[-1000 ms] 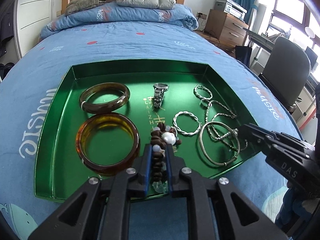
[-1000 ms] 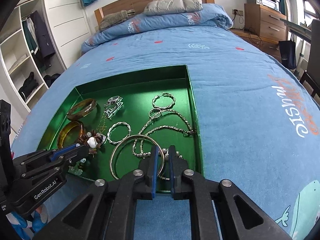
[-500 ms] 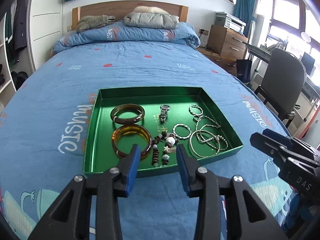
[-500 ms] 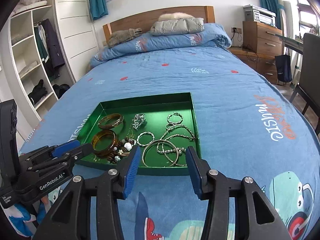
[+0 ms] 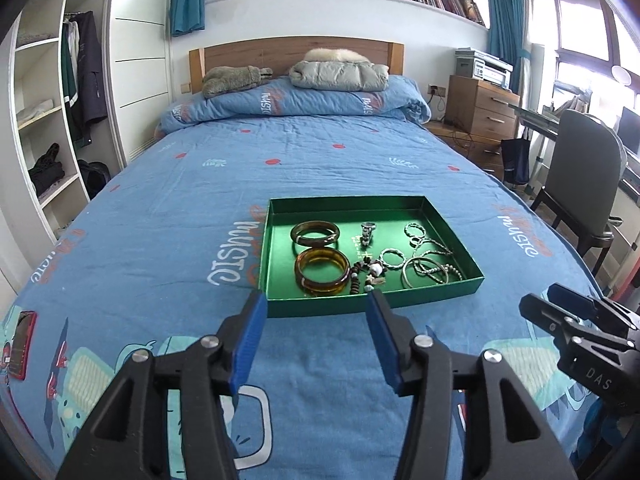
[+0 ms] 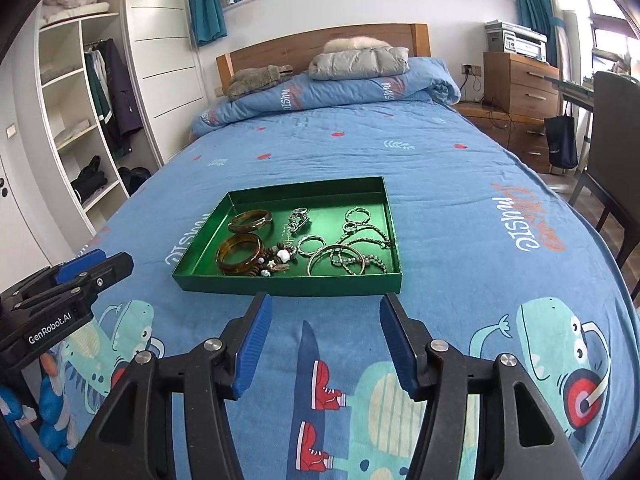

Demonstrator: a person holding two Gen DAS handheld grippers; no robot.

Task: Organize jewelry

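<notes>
Grippers fill the bottom of both views: the left gripper [image 5: 314, 304] and the right gripper [image 6: 325, 306] each hold their blue fingers spread wide with nothing between them, above the blue bedspread [image 5: 168, 216]. A second ago both sat low over the tray with fingers nearly together, the left around the bead bracelet [image 5: 362, 276], the right at the large silver bangle [image 6: 336, 264]; since then they have let go, spread and pulled back, so the tray looks small. Just past the fingertips, at mid-frame, lies the green tray [image 5: 276, 216] holding all the jewelry: two amber bangles [image 5: 321, 270] in its left part, beads and a watch [image 5: 367, 232] in the middle, silver bangles and chains [image 5: 430, 258] at right, each piece lying apart from the others save the loosely overlapping chains. Judging by this retreat with nothing carried, the sorting looks finished or nearly so. Farther up the frame are the rolled duvet, headboard and bookshelf; a red phone [image 5: 22, 344] lies at lower left.
</notes>
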